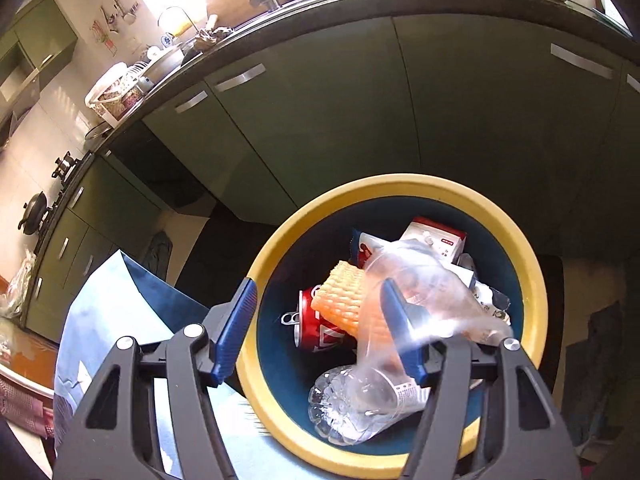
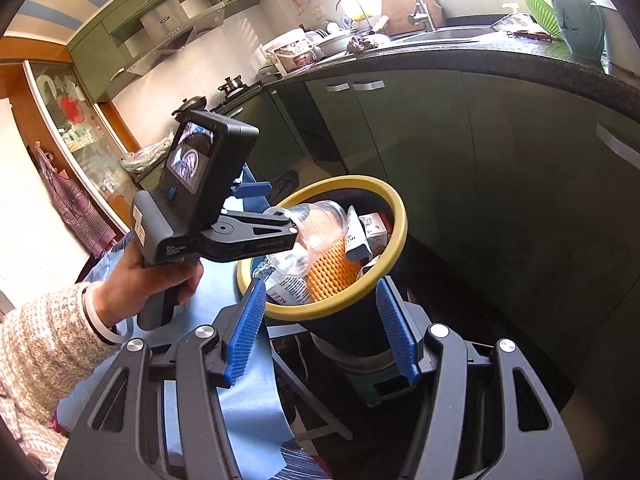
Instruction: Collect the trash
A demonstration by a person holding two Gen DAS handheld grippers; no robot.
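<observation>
A dark bin with a yellow rim (image 1: 400, 186) stands below the counter; it also shows in the right wrist view (image 2: 396, 204). It holds a red can (image 1: 320, 330), an orange foam net (image 1: 344, 300), a clear bottle (image 1: 352, 404) and a small carton (image 1: 436, 236). My left gripper (image 1: 316, 328) is open above the bin, with a clear plastic cup (image 1: 420, 284) hanging over its right finger; the cup also shows in the right wrist view (image 2: 316, 228). My right gripper (image 2: 320, 332) is open and empty, just in front of the bin.
Green cabinet doors (image 1: 360, 112) rise behind the bin under a dark countertop (image 2: 500, 60) with a sink and dishes. A light blue cloth (image 1: 120, 300) covers a surface left of the bin. A stove with a pan (image 1: 36, 208) stands far left.
</observation>
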